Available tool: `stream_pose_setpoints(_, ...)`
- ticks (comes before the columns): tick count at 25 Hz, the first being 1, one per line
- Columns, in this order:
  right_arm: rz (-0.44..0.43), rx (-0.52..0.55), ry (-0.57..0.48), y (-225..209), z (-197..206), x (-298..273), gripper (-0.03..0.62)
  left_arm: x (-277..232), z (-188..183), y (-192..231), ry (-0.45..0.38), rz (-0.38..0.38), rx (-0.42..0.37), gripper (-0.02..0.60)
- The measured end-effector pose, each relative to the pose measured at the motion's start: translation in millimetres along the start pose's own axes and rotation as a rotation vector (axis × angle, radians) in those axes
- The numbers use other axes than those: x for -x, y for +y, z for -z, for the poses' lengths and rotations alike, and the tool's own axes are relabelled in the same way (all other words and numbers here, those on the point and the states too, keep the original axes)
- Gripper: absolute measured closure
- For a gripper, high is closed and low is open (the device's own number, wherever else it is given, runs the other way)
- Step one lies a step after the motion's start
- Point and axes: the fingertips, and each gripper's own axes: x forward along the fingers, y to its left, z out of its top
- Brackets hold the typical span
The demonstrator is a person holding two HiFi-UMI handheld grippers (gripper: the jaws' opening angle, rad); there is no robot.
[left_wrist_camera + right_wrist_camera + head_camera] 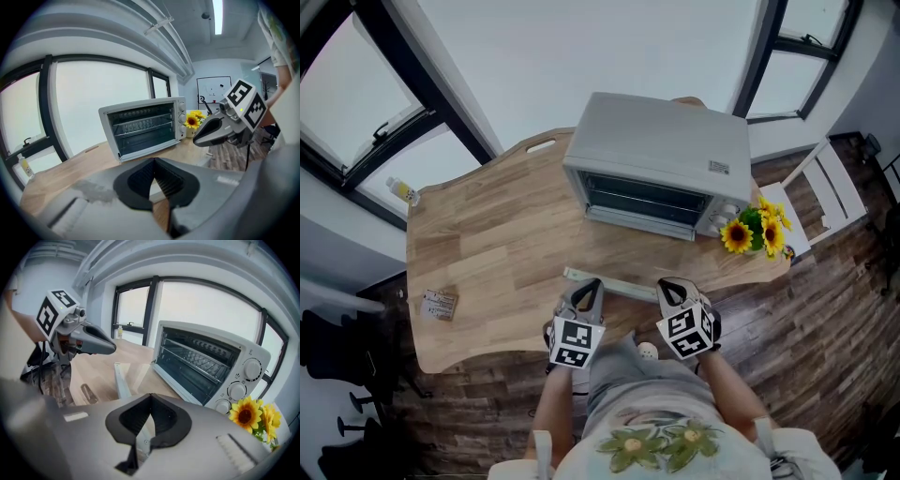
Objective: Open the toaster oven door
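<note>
The silver toaster oven stands at the back right of the wooden table. Its glass door lies folded down flat on the table, the pale handle bar at its front edge, and the racks inside show in the left gripper view and the right gripper view. My left gripper hovers just short of the handle bar, shut and empty. My right gripper hangs beside it to the right, also shut with nothing between its jaws. Each gripper shows in the other's view: the right gripper and the left gripper.
A pot of sunflowers stands right of the oven near the table's edge. A small packet lies at the front left of the table. A bottle sits on the window sill, and a white chair stands at the right.
</note>
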Motion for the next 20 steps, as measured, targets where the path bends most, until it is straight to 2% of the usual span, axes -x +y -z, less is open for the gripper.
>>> stream_pose_setpoints(4,-0.011,-0.048,-0.078,-1,-23,16,0.594,5,-24,0,-0.050,-0.004,-0.013,0.577)
stream_pose_setpoints(8,-0.045,-0.092,-0.144,2,-43,31,0.595,10,-43,-3,-0.098,-0.002,0.007,0.577)
stream_pose_setpoints(13,-0.038,-0.066,-0.226,5,-68,51,0.595,17,-59,-9,-0.143,0.001,0.021,0.577)
stream_pose_setpoints(20,-0.027,-0.053,-0.292,6,-82,64,0.595,26,-70,-13,-0.179,-0.002,0.034,0.577)
